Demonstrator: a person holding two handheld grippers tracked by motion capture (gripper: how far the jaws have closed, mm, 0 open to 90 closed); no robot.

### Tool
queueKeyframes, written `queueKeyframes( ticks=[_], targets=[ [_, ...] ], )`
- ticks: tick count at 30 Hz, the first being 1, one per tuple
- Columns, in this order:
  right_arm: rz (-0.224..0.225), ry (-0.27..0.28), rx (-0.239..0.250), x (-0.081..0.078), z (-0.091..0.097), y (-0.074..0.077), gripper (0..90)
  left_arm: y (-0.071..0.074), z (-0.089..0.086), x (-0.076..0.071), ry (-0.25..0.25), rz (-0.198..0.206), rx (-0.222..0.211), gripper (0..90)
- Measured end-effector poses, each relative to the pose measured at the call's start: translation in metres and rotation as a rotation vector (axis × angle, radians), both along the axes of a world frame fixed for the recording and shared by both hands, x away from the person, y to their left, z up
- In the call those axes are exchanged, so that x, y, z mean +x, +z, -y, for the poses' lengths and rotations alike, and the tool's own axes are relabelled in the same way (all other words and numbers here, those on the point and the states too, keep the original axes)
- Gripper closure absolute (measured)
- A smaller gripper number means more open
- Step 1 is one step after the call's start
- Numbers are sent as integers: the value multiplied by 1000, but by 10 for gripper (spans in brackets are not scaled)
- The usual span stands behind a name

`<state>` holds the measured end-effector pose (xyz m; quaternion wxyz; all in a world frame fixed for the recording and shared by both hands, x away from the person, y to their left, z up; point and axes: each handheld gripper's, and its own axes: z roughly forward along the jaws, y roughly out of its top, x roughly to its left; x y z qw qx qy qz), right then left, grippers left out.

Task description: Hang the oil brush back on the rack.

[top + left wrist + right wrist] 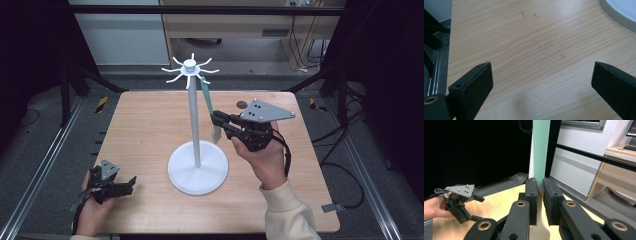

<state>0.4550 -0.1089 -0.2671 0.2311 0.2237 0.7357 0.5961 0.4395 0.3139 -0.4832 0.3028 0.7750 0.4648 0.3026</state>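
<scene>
Right gripper pinches the long mint-green spatula hanging upright from the white hook stand; left gripper rests spread.

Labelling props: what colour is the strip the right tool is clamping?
Pale green strip with a cream lower end, clearest in the right gripper view between the right tool.

The high view looks forward and down over the whole desk from the person's side. The left gripper view sits close above the desk, catching the white stand base edge. The right gripper view faces level past the stand toward the left claw, shared with the high view.
</scene>
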Motion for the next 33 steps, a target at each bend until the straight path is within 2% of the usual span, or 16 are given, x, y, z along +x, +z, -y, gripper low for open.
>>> queueKeyframes(
  ticks=[8,15,17,19,23,28,33],
  targets=[
    [3,5,2,2,-2,-1,817,0,-1,-1,1,2,-1,32],
    [9,-11,2,-2,2,-2,728,1,0,-2,-4,2,1,32],
    [7,-27,5,-3,5,-3,677,1,0,-2,-5,5,-3,32],
    [3,-55,11,-3,10,-5,629,1,0,-2,-4,8,-9,32],
    [-11,-146,14,1,26,-10,535,1,0,-2,-4,8,-5,32],
    [-44,-247,-37,14,40,-22,332,1,1,-2,-7,8,-2,32],
    [-93,-349,-101,31,43,-42,157,1,1,-2,-9,7,-4,32]
  ],
)
